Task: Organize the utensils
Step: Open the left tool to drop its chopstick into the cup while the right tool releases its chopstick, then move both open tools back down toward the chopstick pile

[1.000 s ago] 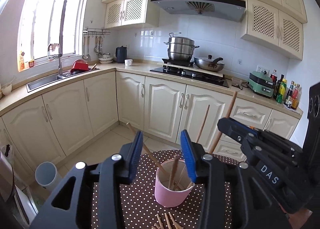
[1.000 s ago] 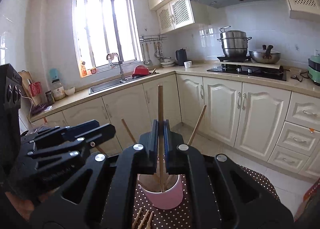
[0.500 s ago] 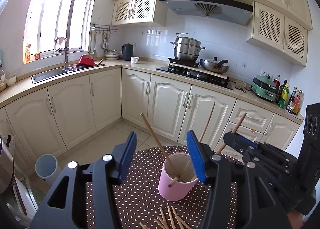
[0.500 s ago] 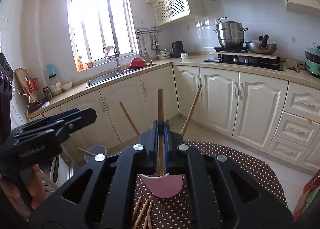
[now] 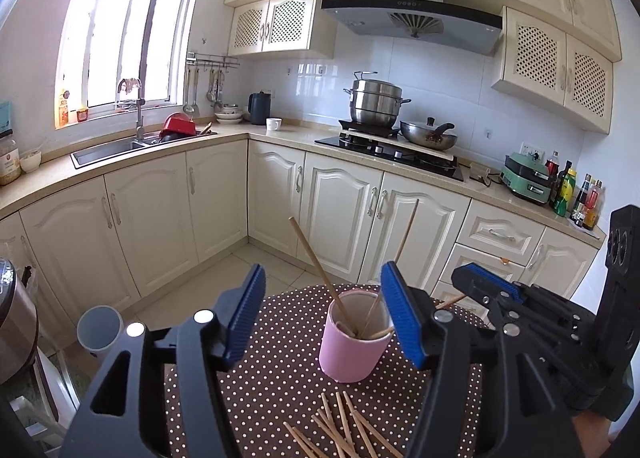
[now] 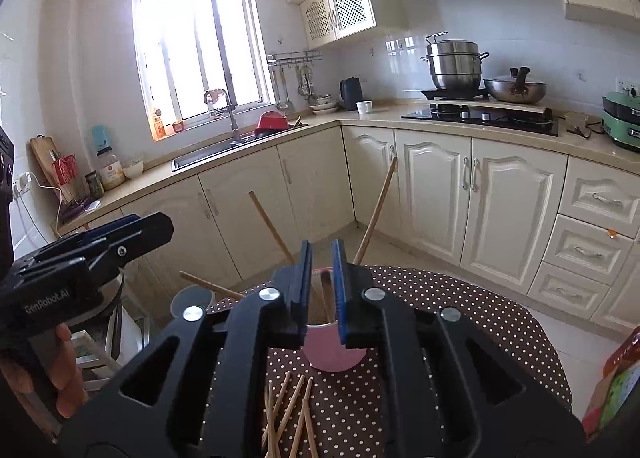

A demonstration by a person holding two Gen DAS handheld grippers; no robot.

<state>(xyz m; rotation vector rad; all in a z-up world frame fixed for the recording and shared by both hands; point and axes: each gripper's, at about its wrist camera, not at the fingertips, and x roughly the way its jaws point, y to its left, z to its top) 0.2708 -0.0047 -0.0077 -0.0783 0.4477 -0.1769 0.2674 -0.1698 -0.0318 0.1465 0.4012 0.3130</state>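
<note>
Cream kitchen cabinets ringed a round table under a brown polka-dot tablecloth [image 5: 280,358]. On it stood a pink cup [image 5: 352,342] with several wooden chopsticks [image 5: 316,262] leaning inside, and more loose chopsticks [image 5: 340,430] lay scattered on the cloth just in front. Both grippers were empty: the left gripper [image 5: 322,318] was spreading wide, while the right gripper [image 6: 322,290] was only just parting (a chopstick showed in the cup behind its gap, untouched).

Ahead of the fingers, cream cabinets [image 5: 168,226] wrap an L-shaped counter [image 5: 280,134]. Daylight pours through the barred window [image 5: 120,30] above the sink [image 5: 108,150], far left. A range hood [image 5: 412,14] hangs over the stove [image 5: 392,154]; pale floor tiles [image 5: 224,278] lie below.
</note>
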